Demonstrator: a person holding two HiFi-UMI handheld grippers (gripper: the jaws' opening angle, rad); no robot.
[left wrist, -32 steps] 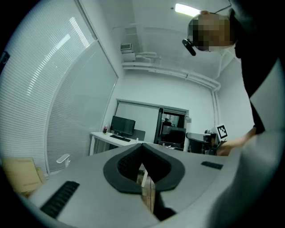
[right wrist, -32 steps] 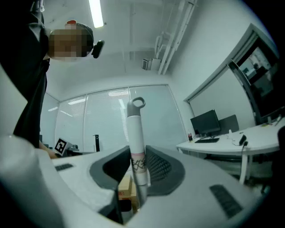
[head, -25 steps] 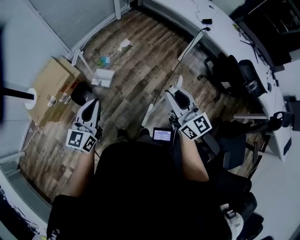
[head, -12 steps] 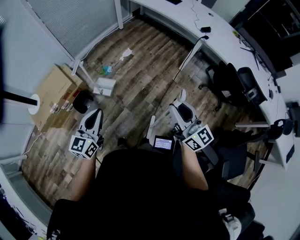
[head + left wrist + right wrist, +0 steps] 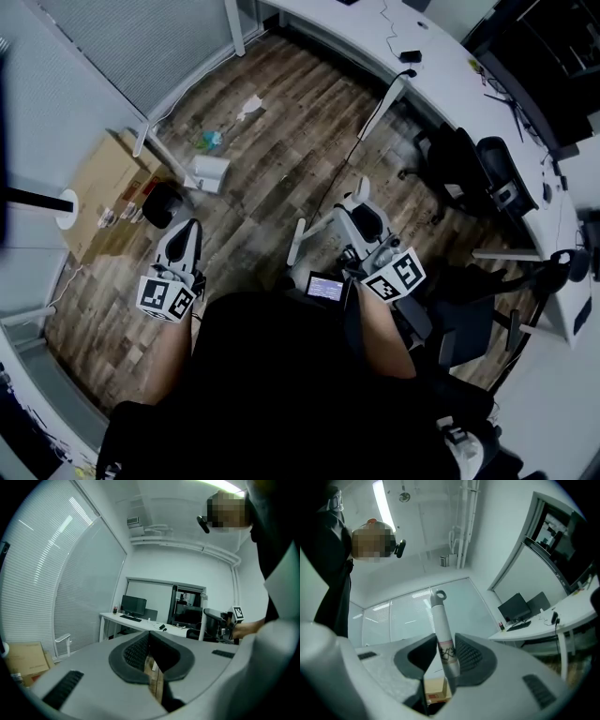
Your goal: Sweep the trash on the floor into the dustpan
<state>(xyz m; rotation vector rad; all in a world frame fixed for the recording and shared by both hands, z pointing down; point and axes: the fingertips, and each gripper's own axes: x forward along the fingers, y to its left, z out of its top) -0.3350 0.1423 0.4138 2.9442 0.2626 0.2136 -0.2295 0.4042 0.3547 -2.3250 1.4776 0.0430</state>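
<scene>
Since the frame a second earlier, both grippers and the floor under them have slid slightly toward the lower edge of the head view, with their spacing unchanged.

Jaws of the right gripper (image 5: 446, 644) are closed on a white handle (image 5: 439, 616), which rises between the pads and ends in a hanging ring. This gripper tilts a little upward, and a bare forearm runs back from it to the dark-clothed torso. A white bar (image 5: 298, 242) slants just beside it in the head view; whether it belongs to the same handle cannot be told.

Jaws of the left gripper (image 5: 150, 637) are pressed together with nothing between them; only a slit of planks shows below. It lies about level and points up-frame.

A dark round object (image 5: 161, 203) sits just beyond the left gripper's tip, touching the corner of a cardboard box (image 5: 103, 183) at the left edge of the floor (image 5: 281, 150). Beyond these stands the dustpan (image 5: 208, 172), white, near the blind-covered partition. A blue-green scrap (image 5: 208, 141) lies just past the dustpan. A crumpled white paper (image 5: 250, 105) lies farther on, toward the upper edge of the floor.

A curved white desk (image 5: 441, 70) borders the floor's upper-right edge, with black office chairs (image 5: 469, 155) pulled up beside it, right of the right gripper.
</scene>
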